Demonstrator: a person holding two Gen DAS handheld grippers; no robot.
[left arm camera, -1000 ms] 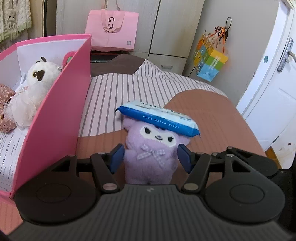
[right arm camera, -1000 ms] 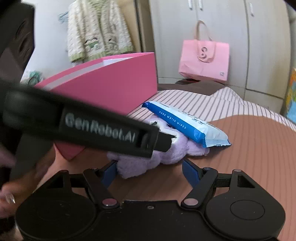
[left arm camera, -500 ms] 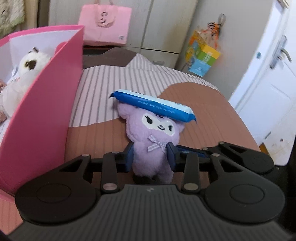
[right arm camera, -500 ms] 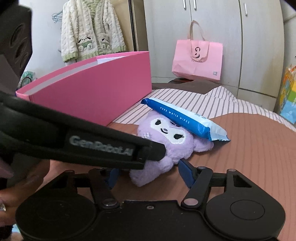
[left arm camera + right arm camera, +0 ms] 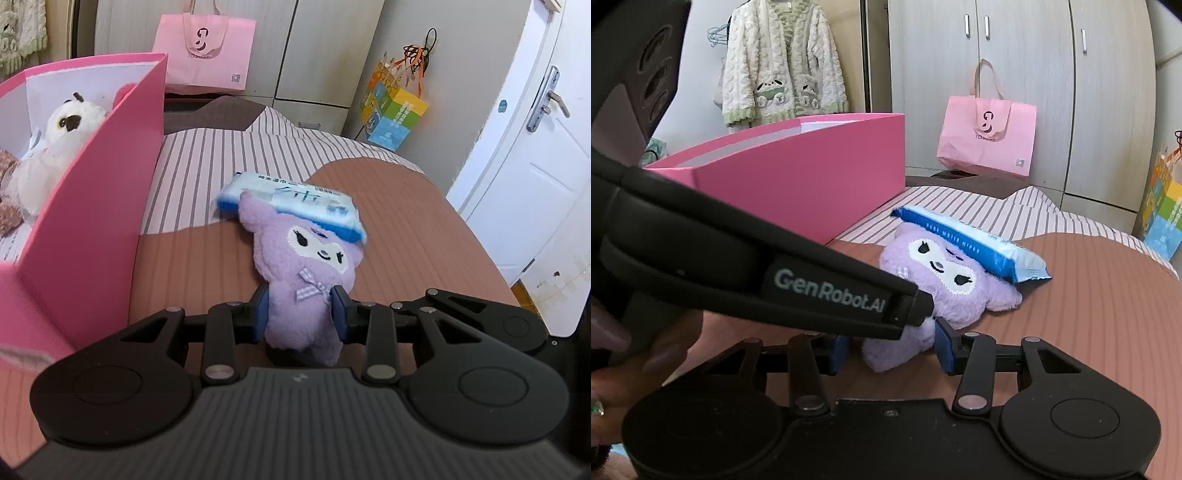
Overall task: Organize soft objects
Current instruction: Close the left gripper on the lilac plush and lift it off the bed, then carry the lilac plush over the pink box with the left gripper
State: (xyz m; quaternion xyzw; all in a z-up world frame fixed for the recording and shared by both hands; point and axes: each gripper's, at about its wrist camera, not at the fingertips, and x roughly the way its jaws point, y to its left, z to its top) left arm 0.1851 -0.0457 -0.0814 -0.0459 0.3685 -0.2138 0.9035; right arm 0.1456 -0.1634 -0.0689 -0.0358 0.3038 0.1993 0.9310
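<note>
Now my left gripper (image 5: 300,314) pinches the purple plush (image 5: 310,273) at its waist on the bed (image 5: 406,206), a wipes pack (image 5: 295,201) on its head. My right gripper (image 5: 890,349) is closing around its lower body, fingers (image 5: 946,347) not yet pressing.

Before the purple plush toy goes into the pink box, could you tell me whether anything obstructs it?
A blue wet-wipes pack rests on the purple plush toy; the path left to the pink box looks clear, though its wall must be cleared.

wipes pack (image 5: 291,201): blurred | white plush (image 5: 55,147): partly behind box wall (image 5: 92,206)
</note>
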